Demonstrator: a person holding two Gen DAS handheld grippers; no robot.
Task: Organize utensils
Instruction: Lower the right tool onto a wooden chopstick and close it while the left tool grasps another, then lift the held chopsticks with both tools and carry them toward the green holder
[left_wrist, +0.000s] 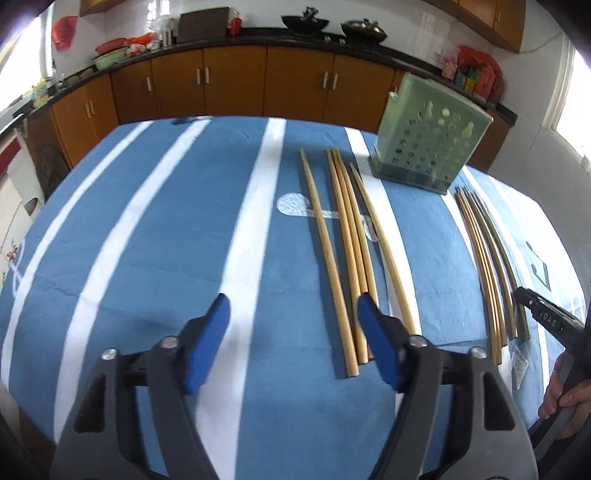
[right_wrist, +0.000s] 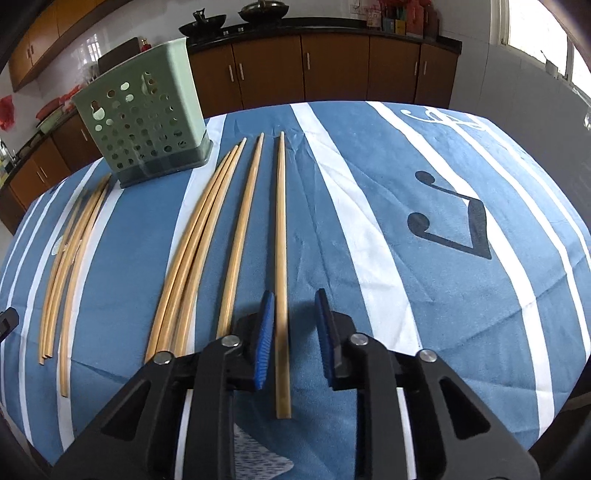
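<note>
Right gripper (right_wrist: 293, 325): nearest the lens in its own view; fingers narrowed to a small gap around the outermost chopstick (right_wrist: 281, 266), pads not yet pressing on it as far as I can see, and the gripper's shadow sits close under the tips.
Left gripper (left_wrist: 293, 332): fingers middling-wide with nothing between them, hovering over the tablecloth (left_wrist: 147, 240) just left of the left-hand chopstick group (left_wrist: 343, 258).
Right-hand chopstick group (right_wrist: 207, 236): five bamboo sticks lying lengthwise on the right half of the table, butts toward the near edge, tips toward the far edge; three bunched, two lying apart.
Holder (right_wrist: 144, 125): green perforated utensil basket on a dark base, upright toward the far edge, between the two groups; nothing visible inside it.
Step in hand: likely picking up that single stick to drop it into the holder.
Doing it well: close squarely across the shaft near the butt, keep the tips low enough to catch a thin round stick, lift without dragging the cloth, then tilt the tip down into the holder opening.
Risk: stick may roll or pivot out of the pads; the neighbouring stick is close to the left pad.
Surface: blue cloth with white stripes and music-note print, slightly creased.
Room: kitchen with brown cabinets (right_wrist: 332, 70), dark counter (left_wrist: 258, 33) carrying woks and bowls, windows at the sides.
</note>
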